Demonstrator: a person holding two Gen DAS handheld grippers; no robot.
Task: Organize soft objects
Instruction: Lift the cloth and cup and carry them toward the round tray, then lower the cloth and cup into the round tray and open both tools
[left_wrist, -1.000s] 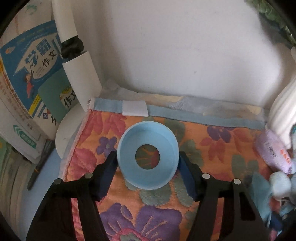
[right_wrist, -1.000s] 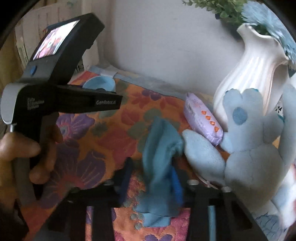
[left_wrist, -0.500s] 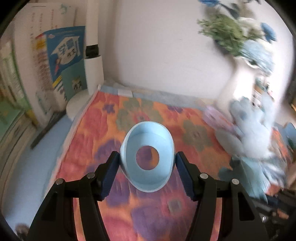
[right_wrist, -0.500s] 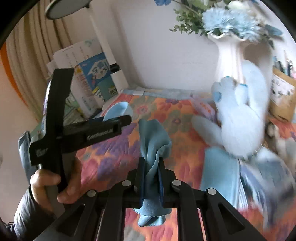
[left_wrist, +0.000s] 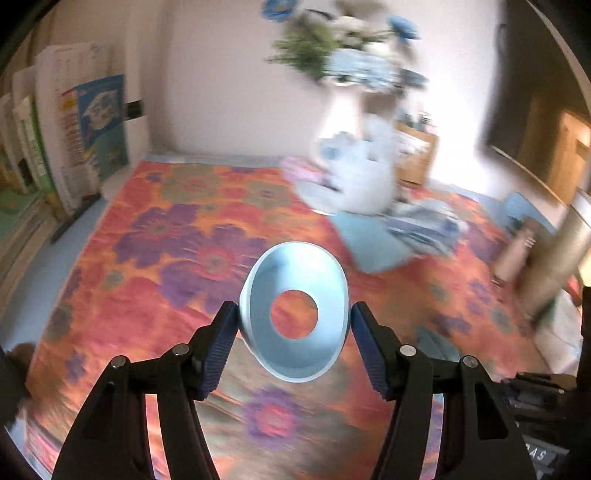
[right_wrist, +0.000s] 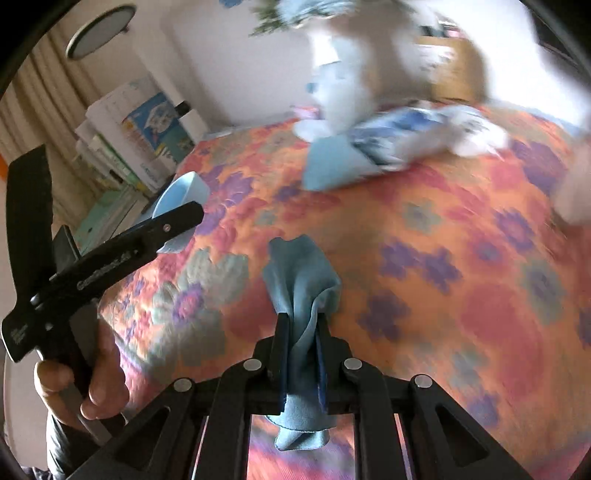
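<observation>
My left gripper (left_wrist: 293, 332) is shut on a pale blue funnel-shaped ring (left_wrist: 293, 312), held above the flowered cloth (left_wrist: 177, 258). In the right wrist view that same ring (right_wrist: 181, 199) shows at the left in the left gripper (right_wrist: 162, 229), which a hand (right_wrist: 88, 384) holds. My right gripper (right_wrist: 301, 332) is shut on a bunched light blue cloth (right_wrist: 299, 280), lifted off the surface. A white and blue plush toy (left_wrist: 362, 173) sits blurred at the back, with a folded blue cloth (left_wrist: 373, 243) and a patterned cloth (left_wrist: 424, 225) in front of it.
Books (left_wrist: 88, 129) lean against the wall at the left. A white vase with flowers (left_wrist: 343, 77) stands behind the plush toy. A pale bottle (left_wrist: 513, 254) and a tall cylinder (left_wrist: 554, 254) stand at the right edge.
Both grippers have pulled back from the wall and swung right, carrying the ring and the blue cloth. The cloth left the surface beside the plush toy.
</observation>
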